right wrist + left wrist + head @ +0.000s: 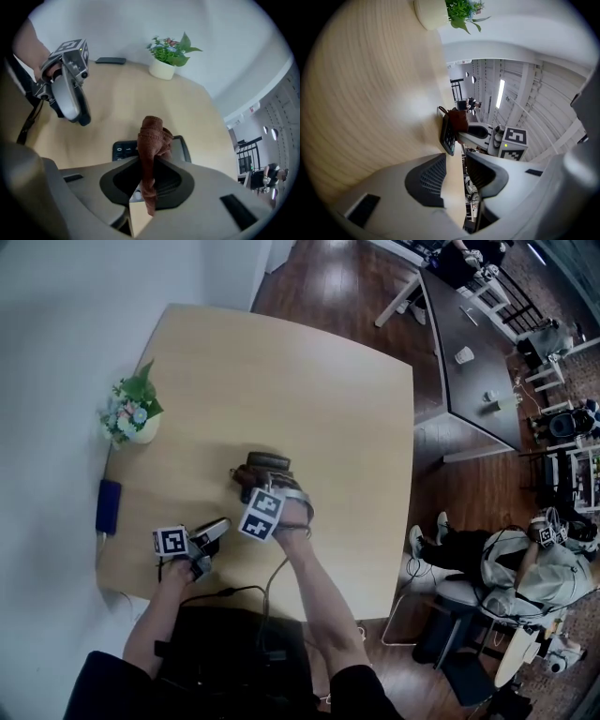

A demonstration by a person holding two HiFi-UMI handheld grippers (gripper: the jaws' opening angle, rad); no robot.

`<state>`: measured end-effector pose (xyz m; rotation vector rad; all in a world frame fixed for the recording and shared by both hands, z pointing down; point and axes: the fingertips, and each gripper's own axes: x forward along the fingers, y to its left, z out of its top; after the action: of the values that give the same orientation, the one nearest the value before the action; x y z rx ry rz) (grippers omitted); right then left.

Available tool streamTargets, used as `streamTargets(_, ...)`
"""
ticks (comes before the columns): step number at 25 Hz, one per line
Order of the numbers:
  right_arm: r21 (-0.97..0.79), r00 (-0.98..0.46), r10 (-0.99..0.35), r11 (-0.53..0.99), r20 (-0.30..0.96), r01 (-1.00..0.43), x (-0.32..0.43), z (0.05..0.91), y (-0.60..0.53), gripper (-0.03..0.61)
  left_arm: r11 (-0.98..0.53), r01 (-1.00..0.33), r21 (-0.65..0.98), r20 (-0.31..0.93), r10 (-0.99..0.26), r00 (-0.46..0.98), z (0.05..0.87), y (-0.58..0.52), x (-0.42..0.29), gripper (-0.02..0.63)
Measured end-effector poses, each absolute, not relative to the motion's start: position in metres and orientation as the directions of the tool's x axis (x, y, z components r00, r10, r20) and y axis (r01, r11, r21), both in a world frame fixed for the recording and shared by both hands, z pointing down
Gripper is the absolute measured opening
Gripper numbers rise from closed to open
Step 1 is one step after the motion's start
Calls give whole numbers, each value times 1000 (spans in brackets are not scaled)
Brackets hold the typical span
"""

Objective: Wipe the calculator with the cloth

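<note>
Brown cloth (152, 140) bunched over the calculator (123, 150), mid-table.
We have the right gripper (149, 174) clamped tight on a fold of the cloth, pointing steeply down, the wad right over the keys of the calculator, which lies flat near the middle of the table (309, 381). Our left gripper (457, 161) hangs near it, jaws a little apart, nothing between them, clear of the calculator. That is the risk, as we judge it: nothing pins the calculator, so a firm stroke could skid it across the smooth wood, or the thin fold could slip from the jaws.
</note>
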<state>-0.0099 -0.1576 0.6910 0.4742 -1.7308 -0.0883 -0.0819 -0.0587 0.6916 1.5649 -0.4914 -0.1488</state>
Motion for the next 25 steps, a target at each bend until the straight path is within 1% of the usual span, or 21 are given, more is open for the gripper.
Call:
streamTargets(4,225,-170,-265,949,949,-222,-24,707,-102,67,2,-202,979,187,-388,902,690,-60,-81,133)
streamTargets(7,88,-205,-129,977,970,-194,-26,716,-58,67,-28,-195,980,169,-385,907,687,-62,-78,133)
streamTargets(9,18,-252,-76,974,965,-226,-21,711,-46,67,19,-252,967,241,-378,894,697,-57,-85,133)
streamTargets(10,-1,-285,-79,963,955,-269,-15,704,-49,67,48,-286,957,283,-370,885,702,-54,-89,133)
streamTargets(12,4,-343,-148,922,928,-388,3,683,-75,67,59,-305,951,305,-365,880,706,-53,-92,133)
streamTargets(14,105,-326,-297,862,897,-496,30,658,-122,67,15,-271,963,257,-371,892,701,-57,-87,133)
streamTargets(16,276,-248,-460,799,852,-534,57,639,-172,67,1,-253,968,235,-372,898,697,-58,-84,133)
streamTargets(18,389,-205,-550,764,810,-514,67,634,-204,67,36,-289,957,282,-367,887,701,-55,-87,133)
streamTargets(19,411,-199,-558,768,805,-491,66,640,-211,67,44,-298,954,293,-365,884,702,-55,-88,133)
streamTargets(20,417,-196,-546,786,814,-457,64,650,-211,67,27,-273,962,264,-368,892,698,-56,-84,133)
streamTargets(22,402,-186,-493,835,850,-376,57,672,-197,67,-33,-192,981,166,-374,913,684,-62,-72,133)
streamTargets(23,391,-182,-469,853,864,-345,54,681,-186,67,-47,-173,984,144,-374,916,681,-63,-69,133)
streamTargets(25,373,-183,-441,873,879,-316,49,689,-163,67,-45,-177,983,148,-372,916,682,-63,-70,133)
